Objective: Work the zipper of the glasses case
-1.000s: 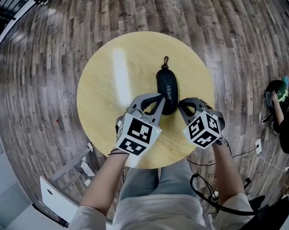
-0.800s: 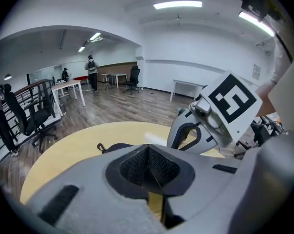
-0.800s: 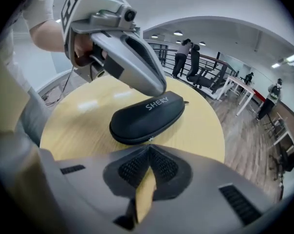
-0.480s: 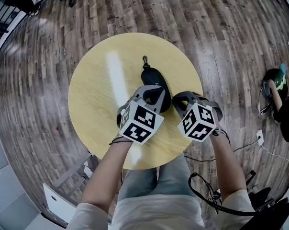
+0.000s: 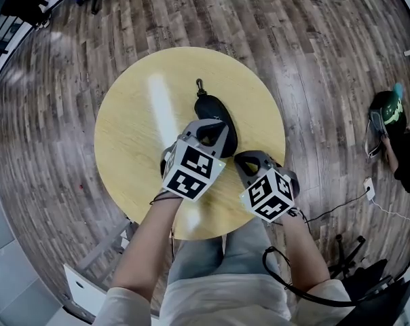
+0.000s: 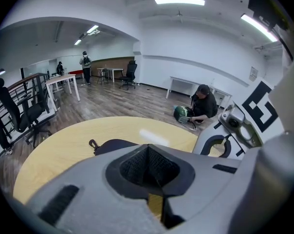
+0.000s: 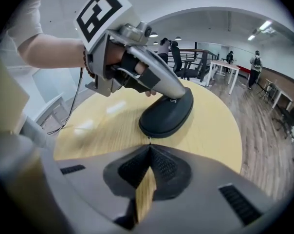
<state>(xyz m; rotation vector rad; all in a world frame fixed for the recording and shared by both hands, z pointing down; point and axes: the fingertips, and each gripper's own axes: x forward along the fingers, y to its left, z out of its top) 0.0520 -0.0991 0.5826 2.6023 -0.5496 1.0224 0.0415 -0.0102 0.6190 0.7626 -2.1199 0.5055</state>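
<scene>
The black glasses case (image 5: 208,109) lies near the middle of the round yellow table (image 5: 134,134), its clip (image 5: 199,85) pointing away from me. My left gripper (image 5: 214,129) is shut and rests on top of the case (image 7: 169,112), with nothing between its tips (image 6: 148,147). My right gripper (image 5: 244,158) is shut just off the case's near end. In the right gripper view a thin dark zipper pull (image 7: 148,139) runs from the case's near edge into the shut tips (image 7: 149,146). The left gripper view shows the case (image 6: 113,144) low on the left.
The table stands on a wood floor with its edge close to my knees. A person (image 5: 403,156) sits on the floor to the right beside a green object (image 5: 388,111). Cables (image 5: 341,202) lie on the floor at the right. Desks and chairs stand far behind.
My right gripper has drawn back from the case toward me and the table's near edge. The left gripper has stayed on the case.
</scene>
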